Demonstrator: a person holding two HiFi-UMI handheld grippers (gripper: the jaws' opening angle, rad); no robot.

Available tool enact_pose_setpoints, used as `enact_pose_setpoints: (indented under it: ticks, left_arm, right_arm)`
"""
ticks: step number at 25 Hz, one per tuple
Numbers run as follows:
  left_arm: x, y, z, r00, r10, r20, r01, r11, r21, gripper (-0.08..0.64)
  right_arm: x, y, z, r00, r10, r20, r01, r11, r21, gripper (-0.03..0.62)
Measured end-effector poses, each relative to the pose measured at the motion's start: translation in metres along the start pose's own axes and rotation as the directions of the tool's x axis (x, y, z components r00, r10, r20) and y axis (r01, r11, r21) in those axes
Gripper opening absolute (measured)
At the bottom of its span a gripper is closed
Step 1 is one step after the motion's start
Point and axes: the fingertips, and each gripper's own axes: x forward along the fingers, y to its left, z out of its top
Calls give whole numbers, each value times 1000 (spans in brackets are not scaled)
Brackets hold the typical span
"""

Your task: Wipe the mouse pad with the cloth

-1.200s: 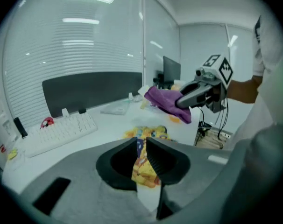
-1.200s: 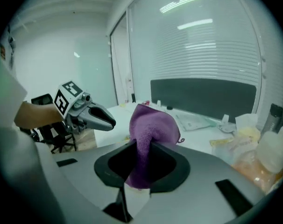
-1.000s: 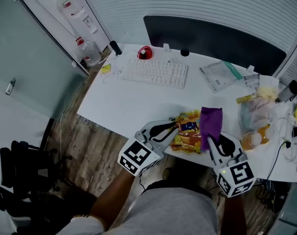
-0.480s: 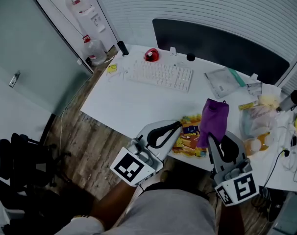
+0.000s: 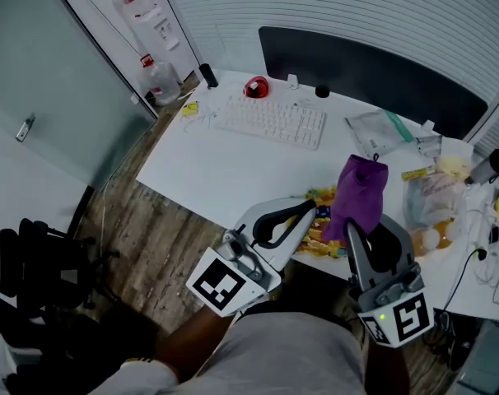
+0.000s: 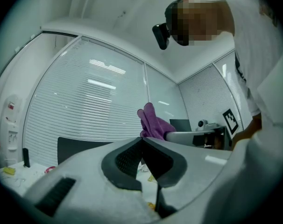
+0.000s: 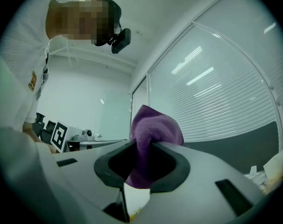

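The right gripper (image 5: 349, 225) is clamped on a purple cloth (image 5: 361, 189). In the right gripper view the cloth (image 7: 155, 125) fills the gap between the jaws and bunches up above them. In the head view it stands up from the jaws over the near edge of the white table (image 5: 208, 171).

The left gripper (image 5: 313, 211) sits just left of the cloth. Its jaws are pressed together with nothing between them, as the left gripper view shows (image 6: 142, 141). The cloth (image 6: 153, 122) appears there just beyond the tips.

The mouse pad (image 5: 323, 237), printed in yellow and orange, lies at the near edge of the table, partly covered by both grippers and the cloth.

A white keyboard (image 5: 270, 122) lies farther back and to the left, with a small red thing (image 5: 254, 87) beyond it. Clear plastic bags (image 5: 435, 196) are heaped at the right side of the table.
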Motion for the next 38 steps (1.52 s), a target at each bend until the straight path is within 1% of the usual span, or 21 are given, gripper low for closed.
enact_pose_setpoints:
  ticks: [10, 38]
  left_arm:
    - [-2, 1, 1, 1000, 12, 5, -12, 1000, 7, 15]
    - [-2, 3, -1, 1000, 19, -6, -19, 1000, 22, 15]
  right_arm:
    - [-1, 1, 4, 1000, 5, 27, -4, 1000, -20, 71]
    - [-5, -2, 5, 999, -4, 32, 5, 1000, -28, 71]
